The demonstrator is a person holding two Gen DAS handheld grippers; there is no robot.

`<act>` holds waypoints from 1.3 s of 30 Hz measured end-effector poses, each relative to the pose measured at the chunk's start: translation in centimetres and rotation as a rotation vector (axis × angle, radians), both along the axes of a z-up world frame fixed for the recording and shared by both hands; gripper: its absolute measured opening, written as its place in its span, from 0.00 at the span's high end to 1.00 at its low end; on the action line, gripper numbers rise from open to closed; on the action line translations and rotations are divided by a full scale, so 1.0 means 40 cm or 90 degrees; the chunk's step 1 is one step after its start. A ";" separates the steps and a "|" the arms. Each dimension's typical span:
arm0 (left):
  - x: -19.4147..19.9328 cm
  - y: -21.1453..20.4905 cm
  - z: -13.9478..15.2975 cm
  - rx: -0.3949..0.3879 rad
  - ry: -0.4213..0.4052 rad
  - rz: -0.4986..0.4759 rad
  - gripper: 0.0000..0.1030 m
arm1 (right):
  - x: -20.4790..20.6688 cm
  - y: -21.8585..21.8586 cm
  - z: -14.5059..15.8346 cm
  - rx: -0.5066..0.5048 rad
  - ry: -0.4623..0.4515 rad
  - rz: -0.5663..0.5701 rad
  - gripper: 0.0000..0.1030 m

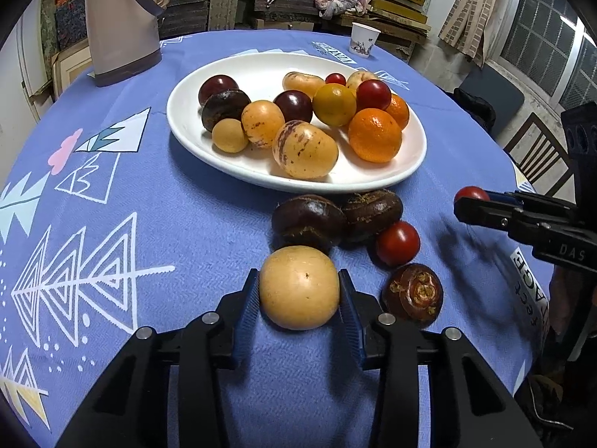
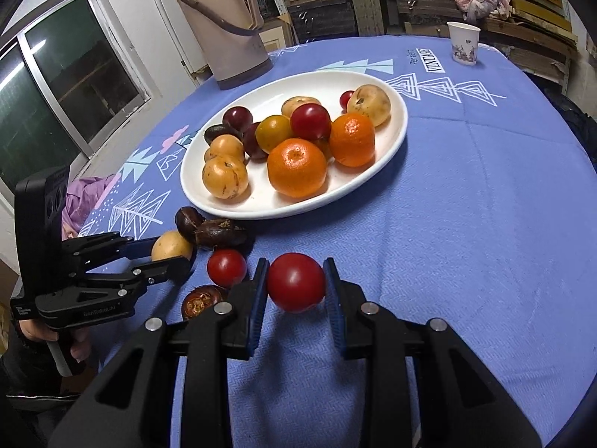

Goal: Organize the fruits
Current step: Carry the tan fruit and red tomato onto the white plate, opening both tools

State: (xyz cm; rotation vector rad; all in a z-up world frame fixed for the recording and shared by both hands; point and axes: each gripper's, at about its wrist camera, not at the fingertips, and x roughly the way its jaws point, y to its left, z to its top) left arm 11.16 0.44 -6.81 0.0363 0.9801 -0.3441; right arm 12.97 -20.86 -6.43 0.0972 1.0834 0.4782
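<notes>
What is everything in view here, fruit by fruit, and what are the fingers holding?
plate: 1, white, table centre
oranges: 2, orange, plate's near right
other plate fruit: several, dark red, red, yellow, tan, heaped on plate
brown fruits: 3, dark brown, on cloth before plate
loose tomato: 1, red, among them
thermos: 1, beige, far left
paper cup: 1, white, far edge
tablecloth: 1, blue, patterned
left gripper: fingers shut on tan fruit, on cloth
right gripper: fingers shut on red tomato, lifted
</notes>
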 end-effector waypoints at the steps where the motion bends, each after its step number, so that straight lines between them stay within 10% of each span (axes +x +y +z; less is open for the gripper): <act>1: -0.003 0.001 0.000 0.000 0.001 0.000 0.60 | 0.000 0.000 0.001 0.000 -0.001 0.000 0.72; 18: 0.003 0.039 0.122 -0.015 -0.057 0.015 0.60 | 0.013 0.005 0.078 0.013 -0.040 0.010 0.72; 39: 0.341 -0.021 0.152 -0.027 -0.025 0.048 0.59 | 0.316 0.137 0.078 -0.030 -0.091 0.018 0.72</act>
